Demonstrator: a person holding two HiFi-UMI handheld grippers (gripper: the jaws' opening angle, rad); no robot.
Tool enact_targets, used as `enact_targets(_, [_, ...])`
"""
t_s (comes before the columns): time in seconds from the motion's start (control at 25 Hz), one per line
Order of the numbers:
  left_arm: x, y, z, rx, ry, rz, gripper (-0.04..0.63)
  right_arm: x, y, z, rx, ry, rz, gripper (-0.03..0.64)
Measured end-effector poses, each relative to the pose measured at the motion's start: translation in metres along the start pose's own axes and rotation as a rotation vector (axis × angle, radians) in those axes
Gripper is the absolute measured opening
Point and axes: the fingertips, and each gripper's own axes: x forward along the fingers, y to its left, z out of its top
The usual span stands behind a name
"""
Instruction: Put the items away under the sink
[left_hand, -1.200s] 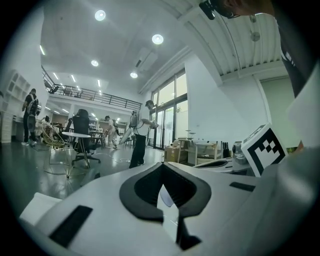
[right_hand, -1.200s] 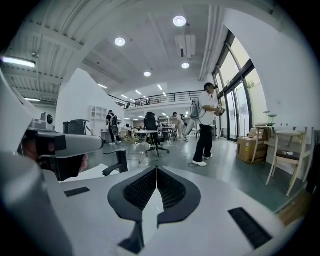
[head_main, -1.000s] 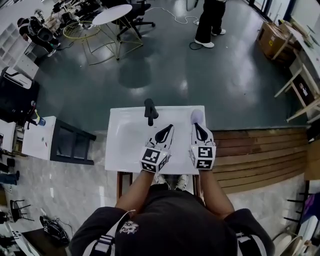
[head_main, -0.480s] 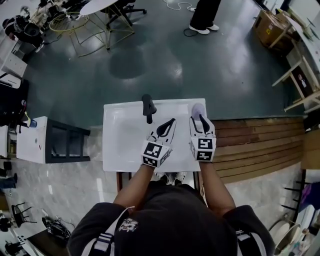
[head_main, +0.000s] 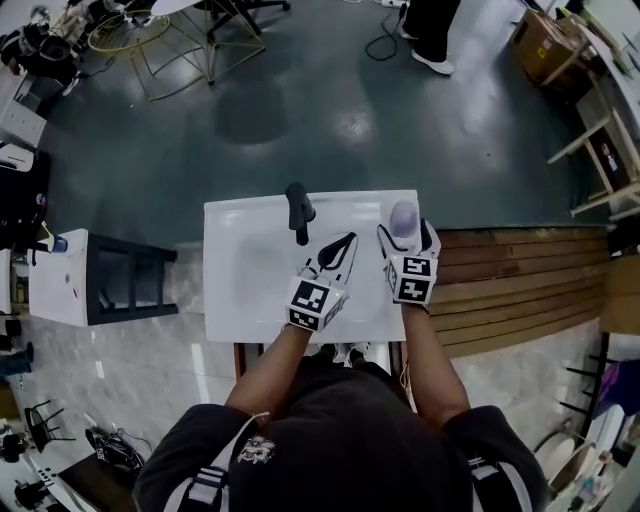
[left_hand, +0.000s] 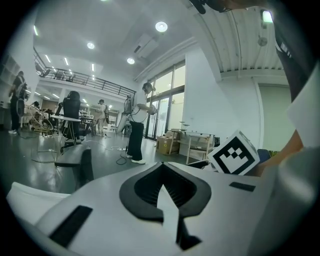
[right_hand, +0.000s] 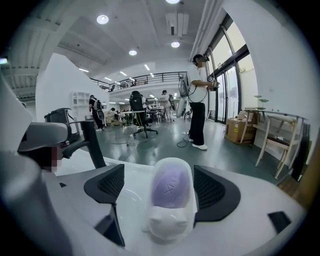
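Now the white sink (head_main: 225, 300) sits at the middle of the head view, with its black faucet (head_main: 298, 212) standing at the sink's far edge, a little left of centre. Both grippers reach out over the sink from its near side.

The right gripper (head_main: 406, 231) is at the sink's far right corner. Its jaws have just been opening and now stand wide, one dark pad on each side of a pale soap dish (right_hand: 167, 225). The dish rests on the flat top of the sink at that corner and carries a purple soap (right_hand: 170, 186), which leans upright in it. In the right gripper view there is a gap between each pad and the dish, so the jaws bracket it without pressing on it. The faucet shows to the left of the dish in that view.

The left gripper (head_main: 347, 241) is above the sink's basin, just to the right of the faucet and to the left of the right gripper. Its jaws are closed, tips meeting, with nothing between them.

To the right of the sink lie wooden boards (head_main: 500, 300), and to its left stands a black rack (head_main: 130, 285). Beyond the sink's far side, across the dark floor, a person (head_main: 432, 30) stands well away.
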Motion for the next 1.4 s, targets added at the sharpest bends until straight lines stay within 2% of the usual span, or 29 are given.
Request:
enact_targets(0.32, [0.000,0.008,-0.016,-0.021,0.027,0.004,-0.002,0.042,-0.008,-0.034,0.024,0.143,0.010,0.477])
enact_targets(0.52, [-0.003,0.011,-0.023,-0.028,0.040,0.000,-0.002,0.059,-0.015,-0.041,0.026,0.187,-0.023,0.482])
enact_targets(0.84, [0.001,0.017,-0.029,-0.028,0.056,0.004,-0.002,0.075,-0.020,-0.060,0.009,0.271,-0.021,0.482])
enact_targets(1.08, [0.001,0.020,-0.032,-0.040,0.059,0.017,-0.002,0.077,-0.019,-0.064,0.004,0.310,-0.001,0.479])
enact_targets(1.4, [-0.001,0.019,-0.033,-0.034,0.062,0.029,-0.002,0.075,-0.022,-0.065,0.035,0.305,0.028,0.471])
